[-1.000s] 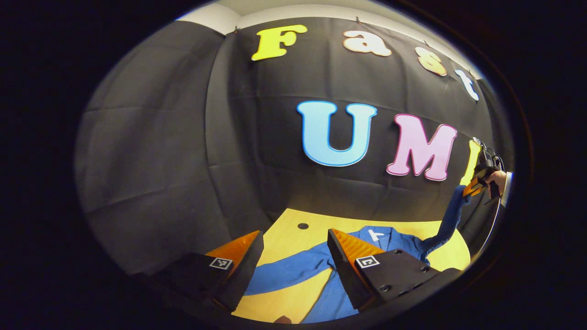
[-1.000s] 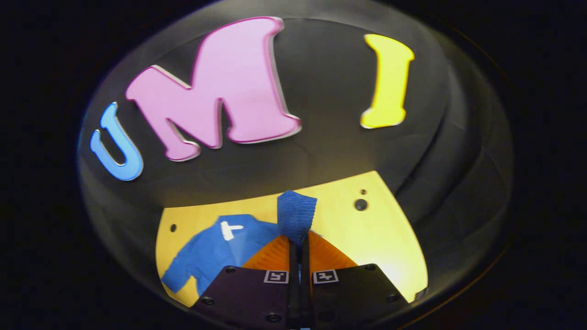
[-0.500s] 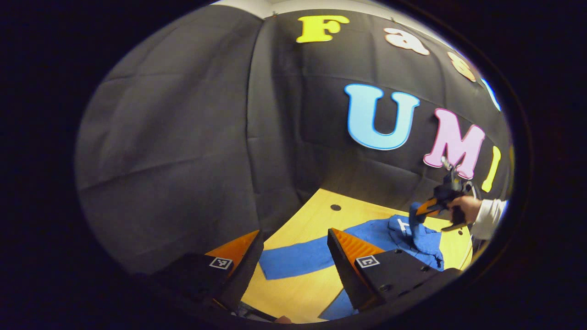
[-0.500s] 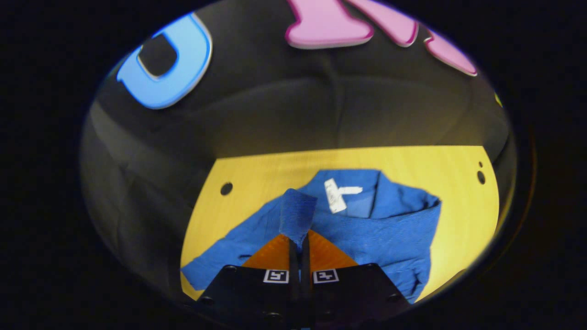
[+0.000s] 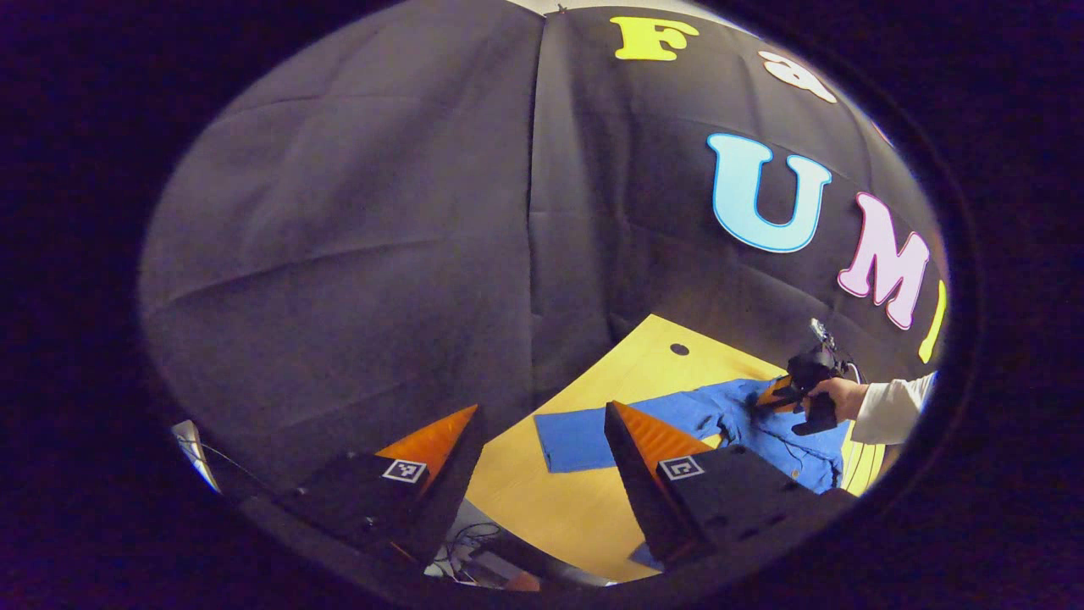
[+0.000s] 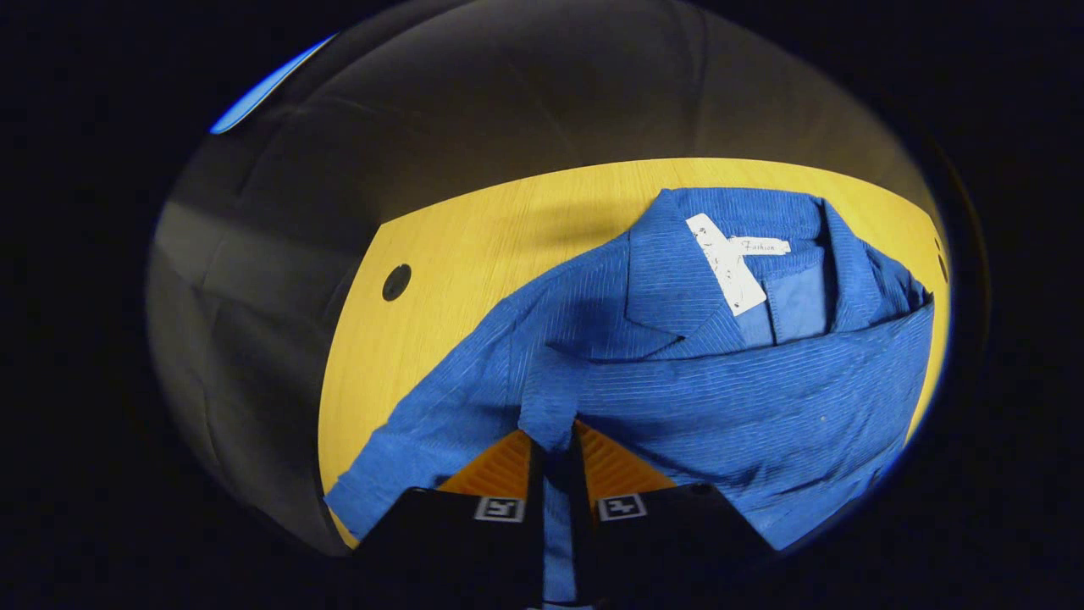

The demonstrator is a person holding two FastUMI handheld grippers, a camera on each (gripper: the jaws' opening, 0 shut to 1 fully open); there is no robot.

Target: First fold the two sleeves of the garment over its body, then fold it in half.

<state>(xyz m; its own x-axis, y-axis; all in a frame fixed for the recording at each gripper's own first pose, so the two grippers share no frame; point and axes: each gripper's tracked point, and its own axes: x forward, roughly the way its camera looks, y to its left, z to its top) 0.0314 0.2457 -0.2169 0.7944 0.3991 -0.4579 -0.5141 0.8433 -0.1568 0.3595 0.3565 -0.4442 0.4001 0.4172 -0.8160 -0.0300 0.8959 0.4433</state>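
Observation:
A blue collared shirt (image 6: 593,322) with a white neck tag (image 6: 732,263) lies on the yellow table (image 6: 440,254). One sleeve (image 6: 762,398) is drawn across the body. Its cuff runs between the fingers of my right gripper (image 6: 555,434), which is shut on it low over the shirt. In the left gripper view the shirt (image 5: 728,415) lies at the right with its other sleeve (image 5: 576,440) stretched flat towards me. The right gripper (image 5: 766,398) rests on it there, held by a hand (image 5: 834,394). My left gripper (image 5: 542,411) hangs open and holds nothing, short of that sleeve's end.
The table (image 5: 584,508) has a round hole (image 5: 679,348) near its far edge, also the hole (image 6: 395,282) left of the shirt. Black cloth walls stand close behind. Cables (image 5: 470,546) lie below the table's near edge. A white sleeve (image 5: 889,407) reaches in from the right.
My right gripper swung the raised sleeve over and down onto the shirt's body; its fingers now stand slightly wider apart. My left gripper turned left and drew back, staying open.

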